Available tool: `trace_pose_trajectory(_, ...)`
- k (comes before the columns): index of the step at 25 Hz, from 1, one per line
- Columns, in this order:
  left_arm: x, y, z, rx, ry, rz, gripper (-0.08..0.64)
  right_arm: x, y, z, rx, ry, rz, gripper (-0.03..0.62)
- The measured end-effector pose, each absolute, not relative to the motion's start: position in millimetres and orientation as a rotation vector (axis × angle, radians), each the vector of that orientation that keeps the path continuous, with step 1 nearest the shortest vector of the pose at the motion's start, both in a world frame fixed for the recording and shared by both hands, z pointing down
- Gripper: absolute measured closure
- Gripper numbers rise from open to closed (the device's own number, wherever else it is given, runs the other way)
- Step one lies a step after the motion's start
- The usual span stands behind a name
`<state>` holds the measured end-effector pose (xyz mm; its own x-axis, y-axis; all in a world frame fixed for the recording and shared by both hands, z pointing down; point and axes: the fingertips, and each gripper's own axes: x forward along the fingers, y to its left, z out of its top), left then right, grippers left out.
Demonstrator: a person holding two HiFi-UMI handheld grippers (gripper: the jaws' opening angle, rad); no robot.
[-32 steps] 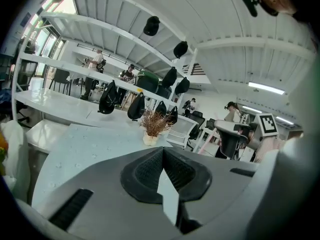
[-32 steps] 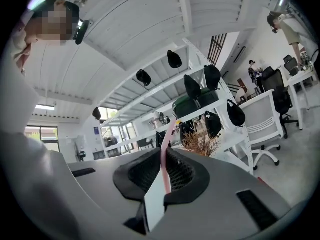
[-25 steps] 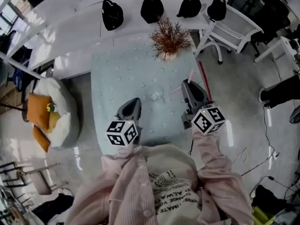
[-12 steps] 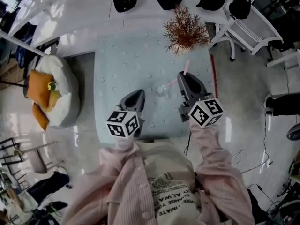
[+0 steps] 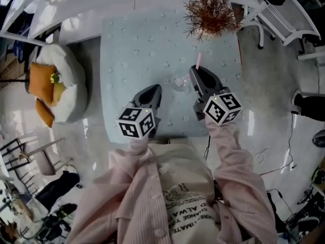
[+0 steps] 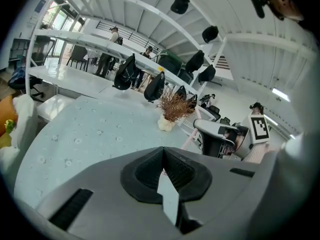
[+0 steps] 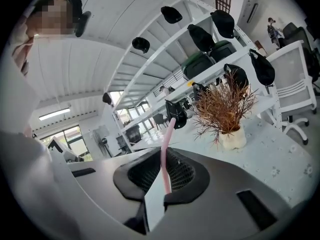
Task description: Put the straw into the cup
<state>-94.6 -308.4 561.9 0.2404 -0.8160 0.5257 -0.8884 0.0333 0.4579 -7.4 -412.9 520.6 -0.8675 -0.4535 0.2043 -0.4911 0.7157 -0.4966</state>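
A small clear cup [image 5: 178,81] stands on the pale blue tablecloth [image 5: 132,50], faint in the head view. My right gripper [image 5: 194,70] hovers just right of it, shut on a pink straw [image 5: 198,60] that sticks up past the jaw tips. The right gripper view shows the straw [image 7: 167,149] pinched between the pads of the right gripper [image 7: 165,165]. My left gripper [image 5: 152,89] is left of the cup and nearer to me, shut with nothing in it. In its own view the left gripper [image 6: 162,156] has its pads together; the right gripper [image 6: 220,134] and straw [image 6: 190,134] show beyond.
A dried brown plant in a white pot [image 5: 210,11] stands at the table's far right corner, also visible as the plant [image 7: 225,114]. A beanbag with orange cushions [image 5: 51,85] lies on the floor to the left. A white chair [image 5: 277,14] stands at the far right.
Both grippers have sunk toward the table. The right gripper with the straw has come closer to the cup. The head view has shifted, so the table sits higher in the picture.
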Motion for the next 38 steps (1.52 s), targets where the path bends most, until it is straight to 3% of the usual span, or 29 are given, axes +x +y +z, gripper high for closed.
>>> trace_pose_trajectory(25, -104, -294, 584, 1.713, -1.526, 0.115, 0.561, -5, -414, 566, 0.904, -2.74, 0.91, 0.563)
trace_pose_trajectory(33, -108, -290, 583, 1.715, -1.523, 0.106, 0.561, 0, -412, 577, 0.962, -2.696, 0.941, 0.471)
trace_pose_trajectory(38, -108, -287, 577, 1.74, -1.523, 0.101, 0.561, 11, -405, 579, 0.995, -2.673, 0.977, 0.469)
